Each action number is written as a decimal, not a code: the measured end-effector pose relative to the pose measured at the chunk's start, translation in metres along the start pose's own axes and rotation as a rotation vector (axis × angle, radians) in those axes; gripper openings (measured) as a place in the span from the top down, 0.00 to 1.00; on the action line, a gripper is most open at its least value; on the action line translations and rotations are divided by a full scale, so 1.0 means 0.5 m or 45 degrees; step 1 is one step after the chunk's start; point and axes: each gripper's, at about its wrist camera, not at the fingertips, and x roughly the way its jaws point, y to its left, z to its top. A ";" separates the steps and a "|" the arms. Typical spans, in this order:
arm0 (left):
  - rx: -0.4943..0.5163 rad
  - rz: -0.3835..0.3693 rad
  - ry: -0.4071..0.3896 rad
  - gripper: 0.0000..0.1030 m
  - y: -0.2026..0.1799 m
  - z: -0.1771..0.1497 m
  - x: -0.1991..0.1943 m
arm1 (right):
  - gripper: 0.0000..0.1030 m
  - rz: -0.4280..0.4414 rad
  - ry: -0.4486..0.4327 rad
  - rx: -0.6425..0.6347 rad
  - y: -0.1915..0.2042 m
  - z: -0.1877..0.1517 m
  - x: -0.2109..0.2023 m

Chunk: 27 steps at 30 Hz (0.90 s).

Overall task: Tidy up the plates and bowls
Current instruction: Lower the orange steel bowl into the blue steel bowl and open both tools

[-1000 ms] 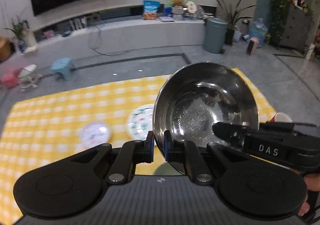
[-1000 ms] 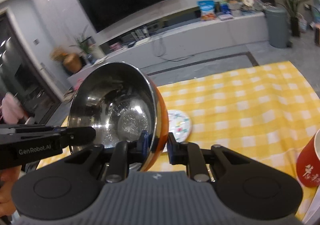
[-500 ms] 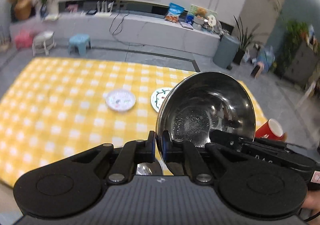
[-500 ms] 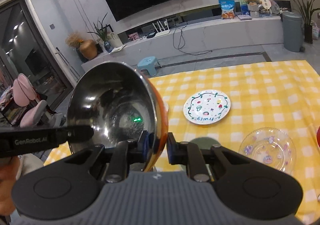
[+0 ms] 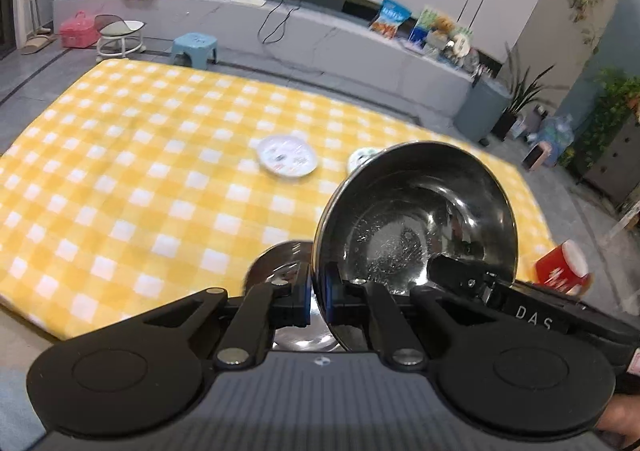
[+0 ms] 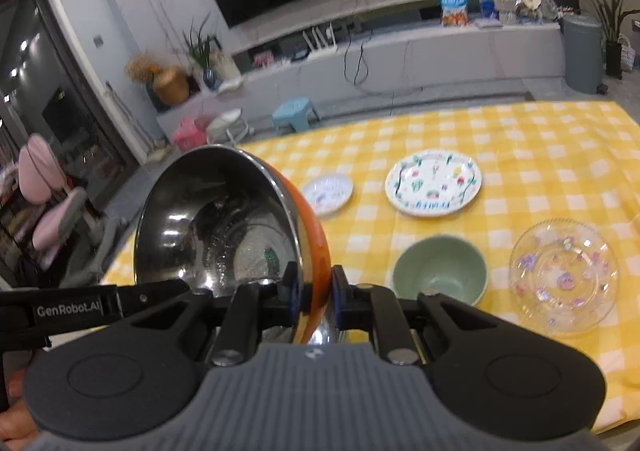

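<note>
While both claws pinch steel bowls (image 5: pixel 416 219), yellow checked cloth (image 5: pixel 120 179) fronts a grey TV bench (image 6: pixel 440 51).

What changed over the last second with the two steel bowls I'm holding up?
Both views tipped downward: the yellow checked cloth fills more of each, and the green bowl and glass plate came into the right view. Unchanged: the left tool stays clamped on the steel bowl, the right tool on the orange-sided steel bowl.

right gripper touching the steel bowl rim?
Touching. Right wrist view: right gripper has one finger on the steel bowl's shiny inside and one on its orange outside, clamping the rim.
</note>
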 end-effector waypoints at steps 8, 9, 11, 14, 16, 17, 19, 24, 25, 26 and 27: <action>-0.083 0.047 0.127 0.94 0.051 -0.023 0.062 | 0.86 -0.029 0.137 0.009 0.006 -0.040 0.085; -0.092 0.053 0.140 0.94 0.056 -0.025 0.070 | 0.86 -0.031 0.151 0.012 0.003 -0.044 0.094; -0.099 0.068 0.153 0.94 0.058 -0.028 0.080 | 0.86 -0.039 0.170 0.015 0.001 -0.051 0.109; -0.080 0.108 0.169 0.93 0.056 -0.032 0.090 | 0.85 -0.054 0.198 -0.002 0.006 -0.059 0.126; -0.083 0.111 0.173 0.93 0.056 -0.032 0.095 | 0.85 -0.070 0.195 -0.022 0.010 -0.060 0.130; -0.086 0.109 0.177 0.93 0.057 -0.033 0.097 | 0.85 -0.082 0.190 -0.038 0.012 -0.061 0.132; -0.088 0.111 0.185 0.93 0.057 -0.034 0.102 | 0.85 -0.103 0.181 -0.053 0.017 -0.063 0.135; -0.095 0.104 0.202 0.92 0.054 -0.035 0.112 | 0.82 -0.127 0.167 -0.047 0.013 -0.067 0.145; -0.096 0.110 0.200 0.92 0.054 -0.035 0.113 | 0.82 -0.132 0.168 -0.053 0.013 -0.068 0.147; -0.091 0.117 0.197 0.92 0.053 -0.035 0.114 | 0.82 -0.134 0.161 -0.056 0.014 -0.069 0.148; -0.089 0.120 0.195 0.92 0.052 -0.036 0.114 | 0.81 -0.135 0.153 -0.058 0.014 -0.070 0.149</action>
